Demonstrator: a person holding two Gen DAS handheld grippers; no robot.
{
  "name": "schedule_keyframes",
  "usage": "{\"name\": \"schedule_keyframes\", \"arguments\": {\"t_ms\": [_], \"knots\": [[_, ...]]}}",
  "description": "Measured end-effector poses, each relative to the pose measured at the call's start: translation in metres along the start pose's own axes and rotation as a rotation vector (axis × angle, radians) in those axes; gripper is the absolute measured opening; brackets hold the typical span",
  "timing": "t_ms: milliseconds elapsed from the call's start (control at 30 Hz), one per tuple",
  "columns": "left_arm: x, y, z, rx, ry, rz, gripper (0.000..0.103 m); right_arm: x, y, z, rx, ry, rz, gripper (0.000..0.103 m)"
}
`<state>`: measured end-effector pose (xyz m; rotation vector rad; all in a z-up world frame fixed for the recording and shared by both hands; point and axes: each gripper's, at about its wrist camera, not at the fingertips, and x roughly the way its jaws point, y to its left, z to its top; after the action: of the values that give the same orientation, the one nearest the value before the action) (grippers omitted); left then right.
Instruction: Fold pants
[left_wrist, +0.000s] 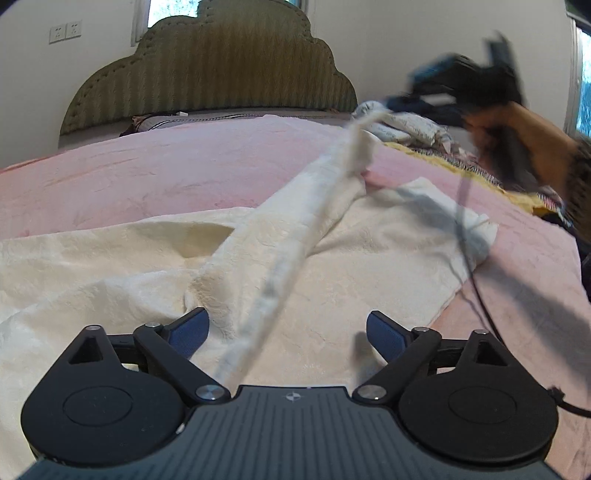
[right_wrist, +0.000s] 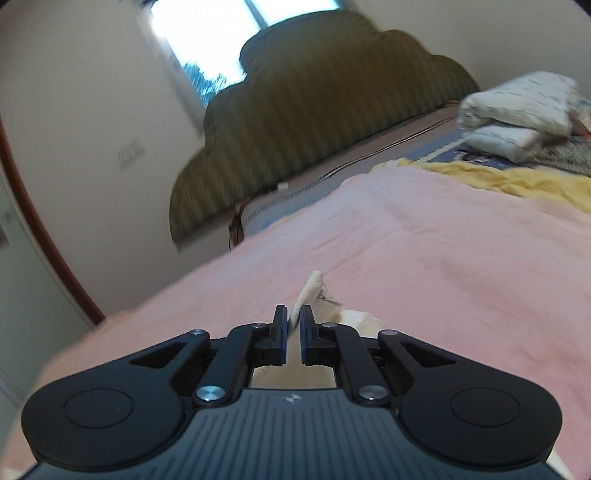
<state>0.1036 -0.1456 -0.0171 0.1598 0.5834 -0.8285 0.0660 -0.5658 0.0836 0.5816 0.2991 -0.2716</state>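
Cream pants (left_wrist: 288, 236) lie on the pink bed (left_wrist: 129, 184), one leg stretched diagonally up toward the right hand-held gripper (right_wrist: 293, 325), which pinches its end; the left hand-held gripper (left_wrist: 288, 332) hovers spread above the near end.

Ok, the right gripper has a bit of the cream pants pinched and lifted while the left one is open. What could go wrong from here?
1. The right gripper pinches only a thin edge of the pants; the stretched fabric could slip out.
2. The left gripper is open and holds nothing, so the rest of the pants may drag and bunch on the pink blanket.
3. A black cable hangs across the pants and could snag the cloth.
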Motion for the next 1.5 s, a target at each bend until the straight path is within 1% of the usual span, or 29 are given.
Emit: {"name": "schedule_keyframes", "arguments": {"t_ms": [67,167,200,267,367,400,467,500,567,633,700,800,867,900,933,1000,1067,1100,1133,1167,1200,1233,1267,1333,1400,1433,1500], "knots": [[-0.003,0.002,0.000,-0.021,-0.014,-0.001,0.086,-0.035,-0.027,-0.004,0.071,-0.032,0.011,0.007],[-0.004,0.001,0.001,-0.020,-0.020,0.026,0.080,-0.078,-0.064,-0.016,0.155,-0.069,-0.003,0.007],[-0.004,-0.001,0.002,-0.014,-0.016,0.036,0.079,-0.086,-0.073,-0.021,0.173,-0.070,-0.014,0.007],[-0.003,-0.005,0.003,0.004,-0.008,0.058,0.077,-0.095,-0.096,-0.034,0.217,-0.044,-0.028,0.007],[-0.001,-0.014,0.003,0.057,0.004,0.100,0.077,-0.087,-0.115,-0.057,0.291,0.052,-0.006,0.008],[-0.001,-0.019,0.003,0.080,0.007,0.117,0.078,-0.082,-0.118,-0.065,0.325,0.077,0.024,0.009],[0.001,-0.025,0.004,0.126,0.010,0.146,0.079,-0.073,-0.125,-0.079,0.409,0.119,0.094,0.014],[0.001,-0.029,0.003,0.149,0.010,0.161,0.079,-0.067,-0.125,-0.083,0.435,0.131,0.108,0.018],[0.001,-0.034,0.002,0.187,0.008,0.182,0.080,-0.054,-0.122,-0.089,0.446,0.166,0.108,0.020],[0.002,-0.039,0.000,0.216,0.006,0.199,0.080,-0.040,-0.120,-0.094,0.486,0.220,0.117,0.021],[0.003,-0.041,0.000,0.232,0.011,0.203,0.082,-0.027,-0.116,-0.099,0.533,0.279,0.157,0.021],[0.005,-0.043,0.000,0.238,0.016,0.208,0.084,-0.018,-0.103,-0.101,0.509,0.321,0.161,0.021],[0.005,-0.043,0.001,0.240,0.017,0.209,0.084,-0.010,-0.103,-0.104,0.573,0.358,0.200,0.021],[0.005,-0.044,0.000,0.242,0.017,0.212,0.084,-0.007,-0.104,-0.104,0.597,0.361,0.209,0.022],[0.006,-0.046,0.000,0.246,0.016,0.215,0.084,-0.008,-0.107,-0.103,0.619,0.327,0.200,0.022],[0.005,-0.048,0.000,0.263,0.012,0.225,0.085,-0.010,-0.117,-0.098,0.650,0.224,0.143,0.022],[0.006,-0.053,0.000,0.304,0.006,0.240,0.085,-0.011,-0.130,-0.096,0.688,0.115,0.111,0.022],[0.006,-0.058,-0.001,0.338,0.000,0.251,0.085,-0.008,-0.139,-0.096,0.720,0.074,0.122,0.022],[0.006,-0.064,-0.002,0.375,-0.008,0.264,0.085,-0.005,-0.144,-0.096,0.744,0.062,0.152,0.022],[0.007,-0.070,-0.002,0.412,-0.015,0.279,0.085,-0.002,-0.145,-0.094,0.741,0.063,0.178,0.021],[0.008,-0.076,-0.004,0.446,-0.021,0.295,0.085,-0.002,-0.141,-0.090,0.705,0.061,0.180,0.009],[0.009,-0.082,-0.005,0.478,-0.028,0.309,0.085,-0.005,-0.136,-0.086,0.663,0.053,0.185,0.005],[0.010,-0.086,-0.006,0.500,-0.034,0.321,0.085,-0.010,-0.131,-0.081,0.623,0.037,0.211,0.005],[0.014,-0.090,-0.005,0.518,-0.035,0.337,0.083,-0.020,-0.120,-0.071,0.588,0.004,0.268,0.004],[0.016,-0.090,-0.002,0.499,-0.025,0.337,0.080,-0.032,-0.110,-0.059,0.570,-0.029,0.322,0.004],[0.017,-0.089,0.000,0.481,-0.022,0.326,0.071,-0.038,-0.106,-0.053,0.564,-0.042,0.347,0.004],[0.019,-0.085,0.004,0.439,-0.005,0.303,0.041,-0.050,-0.097,-0.041,0.546,-0.066,0.399,0.004]]}}
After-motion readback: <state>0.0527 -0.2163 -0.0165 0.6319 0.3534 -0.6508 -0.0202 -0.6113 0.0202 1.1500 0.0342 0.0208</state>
